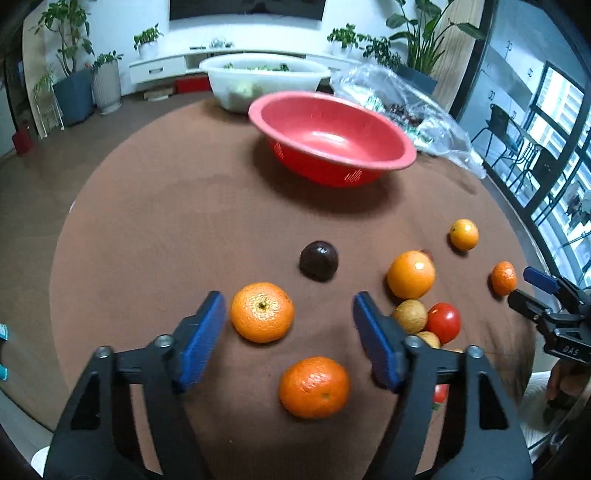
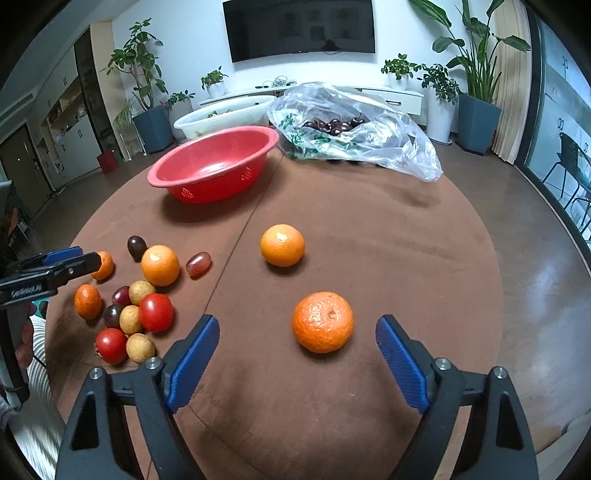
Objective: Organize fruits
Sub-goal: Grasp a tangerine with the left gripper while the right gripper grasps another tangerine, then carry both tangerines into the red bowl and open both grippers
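Both jaws stand apart and hold nothing: left gripper (image 1: pixel 289 339) frames two oranges (image 1: pixel 262 312) on the brown table (image 1: pixel 166 229), right gripper (image 2: pixel 297 362) has another orange (image 2: pixel 322 321) just beyond its tips; red bowl (image 2: pixel 214 162) sits far behind

Mandarins (image 2: pixel 322 321), tomatoes (image 2: pixel 156 312), longans (image 2: pixel 140 347) and dark plums (image 2: pixel 136 247) are lying loose on the brown tablecloth; the red basin (image 2: pixel 214 162) is sitting upright, empty.

Home living room: wall TV (image 2: pixel 299 29), white media console (image 2: pixel 391 96), potted plants (image 2: pixel 476 92).
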The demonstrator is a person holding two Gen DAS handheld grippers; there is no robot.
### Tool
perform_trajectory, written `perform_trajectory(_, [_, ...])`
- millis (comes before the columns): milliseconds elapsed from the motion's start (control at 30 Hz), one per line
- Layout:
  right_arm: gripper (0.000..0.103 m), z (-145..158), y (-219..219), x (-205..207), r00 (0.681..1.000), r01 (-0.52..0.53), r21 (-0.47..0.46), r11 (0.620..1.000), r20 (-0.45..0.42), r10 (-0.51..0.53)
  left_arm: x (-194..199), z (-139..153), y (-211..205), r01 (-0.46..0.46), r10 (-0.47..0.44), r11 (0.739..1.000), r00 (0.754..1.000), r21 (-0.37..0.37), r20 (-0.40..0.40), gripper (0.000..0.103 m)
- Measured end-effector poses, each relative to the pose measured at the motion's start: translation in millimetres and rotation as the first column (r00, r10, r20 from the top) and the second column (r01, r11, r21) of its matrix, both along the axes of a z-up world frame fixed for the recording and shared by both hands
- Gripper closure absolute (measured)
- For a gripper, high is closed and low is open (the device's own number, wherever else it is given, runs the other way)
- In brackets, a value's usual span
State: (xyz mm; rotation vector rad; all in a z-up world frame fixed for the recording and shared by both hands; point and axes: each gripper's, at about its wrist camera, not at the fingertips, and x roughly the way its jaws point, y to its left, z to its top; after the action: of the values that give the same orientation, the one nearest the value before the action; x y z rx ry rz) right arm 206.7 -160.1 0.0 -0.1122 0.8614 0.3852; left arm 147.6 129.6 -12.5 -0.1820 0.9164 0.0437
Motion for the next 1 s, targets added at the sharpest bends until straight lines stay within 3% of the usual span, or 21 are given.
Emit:
perform_trajectory(233, [0.027,-6,1,3,1.000,-0.007,-0.004,1.000,-0.026,0.007,6,-9,7,-0.008,0.008,1.000,1.000,0.027,-0.008,0.047])
perform_trajectory(633, [0.052,-11,-5,12,0.998,0.043,-0.006,0.999,-0.048,-0.044,9,-15,18,-0.028,0.028,0.999,0.999,0.038,-0.017,0.068])
perform_trajectory(800, [0.060,-16,-13,19,0.993,0.083,-0.010,0.996,-0.078,-0.084,11,-16,26,-0.031,0.031,0.999,0.999,-0.010,-0.018,0.068])
perform_trajectory(1000, [0.061,-17,-24,23,0.989,0.101,0.059,0.993,-0.113,-0.094,11,-16,29,-0.033,0.032,0.999,0.999,-0.030,-0.021,0.069])
